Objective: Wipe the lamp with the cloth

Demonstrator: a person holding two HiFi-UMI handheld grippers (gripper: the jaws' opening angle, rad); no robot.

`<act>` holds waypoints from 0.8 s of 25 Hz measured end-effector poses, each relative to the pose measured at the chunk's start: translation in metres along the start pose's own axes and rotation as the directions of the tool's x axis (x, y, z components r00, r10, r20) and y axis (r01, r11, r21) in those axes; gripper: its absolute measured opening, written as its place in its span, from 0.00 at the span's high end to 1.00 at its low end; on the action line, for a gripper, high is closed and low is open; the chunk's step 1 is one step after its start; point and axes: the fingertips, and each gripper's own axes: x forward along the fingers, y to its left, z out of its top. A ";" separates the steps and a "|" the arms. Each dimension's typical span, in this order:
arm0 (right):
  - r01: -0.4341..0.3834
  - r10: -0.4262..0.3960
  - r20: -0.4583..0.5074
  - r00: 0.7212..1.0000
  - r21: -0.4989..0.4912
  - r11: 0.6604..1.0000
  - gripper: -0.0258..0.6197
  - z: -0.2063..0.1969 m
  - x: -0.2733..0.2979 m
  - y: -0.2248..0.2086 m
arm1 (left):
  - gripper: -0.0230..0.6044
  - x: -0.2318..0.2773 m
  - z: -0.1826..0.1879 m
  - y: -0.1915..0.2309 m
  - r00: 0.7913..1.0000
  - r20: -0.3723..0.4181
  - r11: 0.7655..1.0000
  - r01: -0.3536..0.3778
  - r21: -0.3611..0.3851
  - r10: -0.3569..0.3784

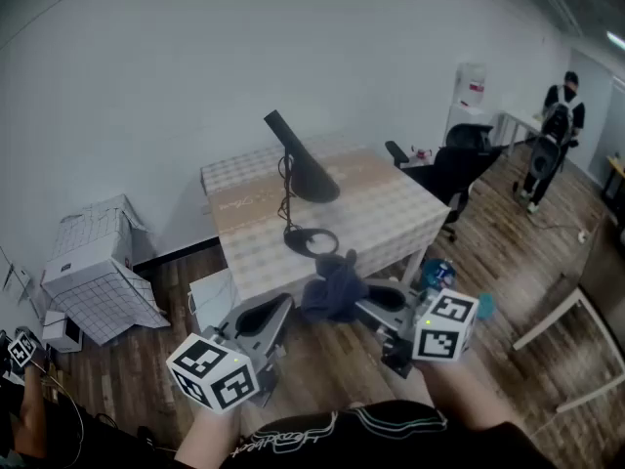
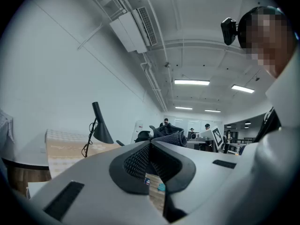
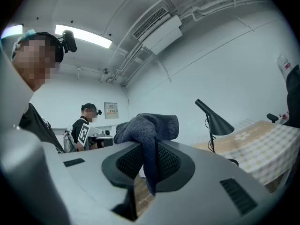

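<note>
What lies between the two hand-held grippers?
A dark blue-grey woven cloth, bunched between the left hand-held gripper and the right hand-held gripper, as the head view shows.

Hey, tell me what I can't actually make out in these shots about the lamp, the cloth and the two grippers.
- Left gripper view: the base of the lamp is hidden behind the left gripper.
- Head view: the cloth is bunched, so its full shape is unclear.
- All views: any dust or marks on the lamp are too small to see.
- Right gripper view: the cloth covers where the pads of the right gripper meet.
</note>
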 end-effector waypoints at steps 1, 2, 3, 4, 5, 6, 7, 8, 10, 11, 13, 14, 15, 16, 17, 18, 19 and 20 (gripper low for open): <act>0.002 -0.002 -0.001 1.000 0.000 1.000 0.87 -0.001 0.000 0.001 | 0.96 -0.002 0.000 0.000 1.000 0.000 1.000 0.000 0.000 0.000; 0.004 -0.004 -0.001 1.000 0.000 1.000 0.87 -0.001 0.000 0.002 | 0.96 -0.003 0.000 0.001 1.000 0.000 1.000 0.001 0.000 -0.001; 0.006 -0.006 -0.001 1.000 0.001 1.000 0.87 -0.002 0.001 0.003 | 0.96 -0.004 0.000 0.002 1.000 0.001 1.000 0.002 0.001 -0.002; 0.008 -0.008 0.000 1.000 0.002 1.000 0.87 -0.003 0.001 0.003 | 0.96 -0.005 0.000 0.003 1.000 0.002 1.000 0.004 0.003 -0.004; 0.010 -0.010 0.001 1.000 0.004 1.000 0.87 -0.003 0.001 0.003 | 0.96 -0.005 -0.001 0.004 1.000 0.003 1.000 0.006 0.002 -0.006; 0.013 -0.013 0.000 1.000 0.007 1.000 0.87 -0.004 0.001 0.002 | 0.96 -0.005 -0.001 0.005 1.000 0.003 1.000 0.007 0.000 -0.007; 0.015 -0.015 -0.004 1.000 0.010 1.000 0.87 -0.005 0.002 0.001 | 0.96 -0.004 -0.001 0.007 1.000 0.004 1.000 0.008 -0.002 -0.008; 0.018 -0.018 -0.008 1.000 0.012 1.000 0.87 -0.006 0.002 -0.001 | 0.96 -0.003 -0.002 0.008 1.000 0.005 1.000 0.008 -0.004 -0.008; 0.025 -0.025 -0.009 1.000 0.012 1.000 0.87 -0.004 0.002 -0.007 | 0.96 0.001 -0.001 0.011 1.000 0.008 1.000 0.008 -0.008 -0.008; 0.027 -0.027 -0.006 1.000 0.012 1.000 0.87 -0.001 0.002 -0.010 | 0.96 0.003 0.000 0.012 1.000 0.010 1.000 0.009 -0.007 -0.009; 0.026 -0.026 0.002 1.000 0.010 1.000 0.87 0.004 0.004 -0.019 | 0.96 0.011 0.003 0.015 1.000 0.014 1.000 0.012 0.003 -0.012; 0.025 -0.025 0.005 1.000 0.009 1.000 0.87 0.006 0.005 -0.024 | 0.96 0.015 0.003 0.018 1.000 0.013 1.000 0.011 0.005 -0.011; 0.025 -0.025 0.006 1.000 0.008 1.000 0.87 0.007 0.007 -0.029 | 0.96 0.020 0.002 0.021 1.000 0.009 1.000 0.007 0.002 -0.007; 0.025 -0.025 0.005 1.000 0.009 1.000 0.87 0.008 0.009 -0.035 | 0.96 0.025 0.001 0.024 1.000 0.004 1.000 0.002 -0.004 -0.002; 0.025 -0.025 0.003 1.000 0.009 1.000 0.87 0.009 0.011 -0.041 | 0.96 0.030 0.000 0.028 1.000 -0.001 1.000 -0.002 -0.007 0.002; 0.024 -0.024 0.002 1.000 0.009 1.000 0.87 0.010 0.013 -0.048 | 0.96 0.035 0.000 0.031 1.000 -0.005 1.000 -0.006 -0.009 0.005; 0.022 -0.022 0.001 1.000 0.009 1.000 0.87 0.012 0.016 -0.055 | 0.96 0.041 0.001 0.036 1.000 -0.008 1.000 -0.010 -0.010 0.009; 0.019 -0.019 0.000 1.000 0.010 1.000 0.87 0.013 0.020 -0.062 | 0.96 0.047 0.002 0.041 1.000 -0.010 1.000 -0.014 -0.012 0.014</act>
